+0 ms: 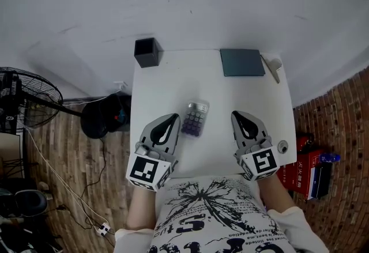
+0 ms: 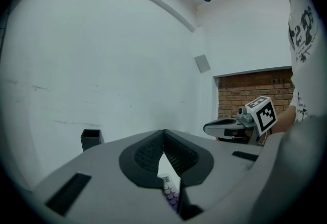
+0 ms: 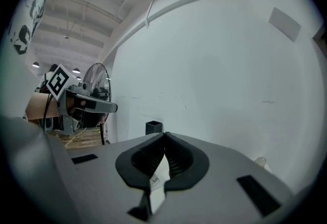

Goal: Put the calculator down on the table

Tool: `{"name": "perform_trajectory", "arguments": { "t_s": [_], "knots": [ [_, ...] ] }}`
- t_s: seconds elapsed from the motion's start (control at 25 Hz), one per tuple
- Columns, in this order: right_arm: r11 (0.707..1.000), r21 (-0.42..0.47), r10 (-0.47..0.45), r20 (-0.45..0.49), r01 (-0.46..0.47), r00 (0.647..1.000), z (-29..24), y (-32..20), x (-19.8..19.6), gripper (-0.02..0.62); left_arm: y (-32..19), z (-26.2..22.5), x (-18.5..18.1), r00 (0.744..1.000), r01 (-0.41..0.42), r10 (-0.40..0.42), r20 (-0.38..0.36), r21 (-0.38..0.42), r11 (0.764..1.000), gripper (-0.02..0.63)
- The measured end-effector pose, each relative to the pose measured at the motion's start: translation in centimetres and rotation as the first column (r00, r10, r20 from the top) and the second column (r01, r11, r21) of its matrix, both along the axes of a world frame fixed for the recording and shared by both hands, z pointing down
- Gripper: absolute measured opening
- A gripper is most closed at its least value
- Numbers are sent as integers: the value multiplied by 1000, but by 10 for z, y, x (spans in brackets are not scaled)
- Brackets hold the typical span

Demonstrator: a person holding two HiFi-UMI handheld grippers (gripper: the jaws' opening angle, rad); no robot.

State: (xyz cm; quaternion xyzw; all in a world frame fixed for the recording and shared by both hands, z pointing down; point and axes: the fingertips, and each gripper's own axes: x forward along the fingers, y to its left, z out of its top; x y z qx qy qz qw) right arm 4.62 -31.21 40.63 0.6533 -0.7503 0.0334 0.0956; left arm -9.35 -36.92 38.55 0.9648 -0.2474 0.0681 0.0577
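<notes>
- Left claw: shut tight, empty, just left of the calculator.
- Calculator: flat on mid-bench, long axis near-to-far, display end far and leaning slightly right.
- Right claw: shut tight, empty, with bare bench between it and the calculator.

ahead of me at far left stands a black box, open end up. at far right a dark green pad lies flat, with a pale tool just beside it. on the wood floor i see a fan to my left and a red box to my right.
</notes>
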Motion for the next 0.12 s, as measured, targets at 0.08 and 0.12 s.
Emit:
{"name": "perform_trajectory", "arguments": {
  "t_s": [0.08,0.12],
  "knots": [
    [1000,-3,0,1,0,1000,3,-2,0,14,-1,2,0,1000,2,-2,4,1,1000,14],
    [1000,-5,0,1,0,1000,4,-3,0,14,-2,3,-1,1000,3,-3,7,2,1000,14]
  ]
}}
